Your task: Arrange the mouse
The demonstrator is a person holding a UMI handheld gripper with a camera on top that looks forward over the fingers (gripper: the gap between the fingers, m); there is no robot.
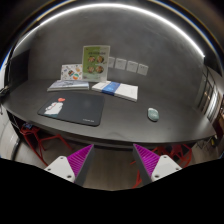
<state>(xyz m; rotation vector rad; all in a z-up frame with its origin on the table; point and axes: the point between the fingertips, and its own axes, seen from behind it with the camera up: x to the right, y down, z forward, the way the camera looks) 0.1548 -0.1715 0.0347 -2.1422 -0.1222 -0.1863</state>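
A small grey-green mouse [153, 114] lies on the dark grey table [125, 125], to the right and well beyond my fingers. A black mouse pad [73, 108] lies to the left, far from the mouse. My gripper [112, 160] is open and empty, its two fingers with magenta pads [76, 160] spread wide above the table's near part. Nothing is between them.
An open book or papers [117, 90] lies behind the pad. An upright green-and-white card [96, 62] and a leaflet [70, 73] stand at the table's far side, with sheets on the wall [128, 66]. Red chair parts [28, 137] show at the near edges.
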